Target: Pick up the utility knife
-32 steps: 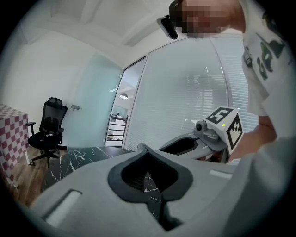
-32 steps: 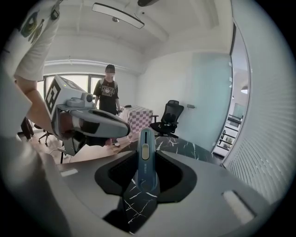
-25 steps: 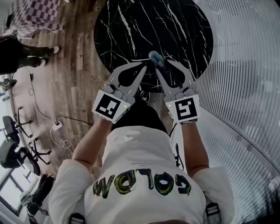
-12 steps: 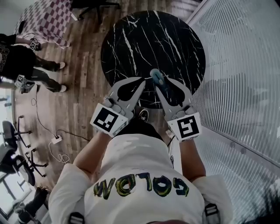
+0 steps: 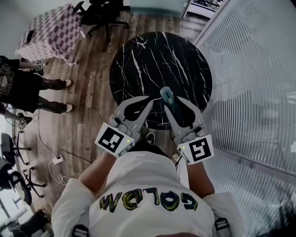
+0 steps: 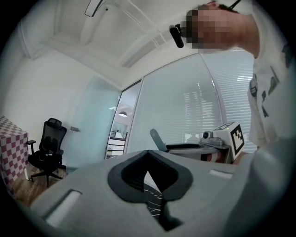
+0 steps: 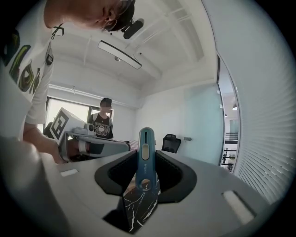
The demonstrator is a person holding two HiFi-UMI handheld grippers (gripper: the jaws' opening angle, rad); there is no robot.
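The teal utility knife (image 5: 166, 96) is clamped between the jaws of my right gripper (image 5: 173, 103), with its front end sticking out past the fingertips. In the right gripper view the utility knife (image 7: 145, 155) stands upright between the dark pads, held well above the black marble table (image 5: 157, 60). My left gripper (image 5: 150, 99) hovers just left of it at the same height, its tips together with nothing between them. In the left gripper view the left gripper (image 6: 147, 153) shows its jaws met, and only a sliver of the table shows through the gap.
Wooden floor surrounds the round table. A checkered table (image 5: 46, 32) and an office chair (image 5: 99, 14) stand at the back left. A person (image 5: 23, 88) is at the left edge. A slatted glass wall (image 5: 254, 92) runs along the right. A cable and power strip (image 5: 58, 159) lie on the floor.
Both grippers have risen away from the table, which now looks smaller and further below. The knife has stayed in the right gripper; the left jaws remain together.
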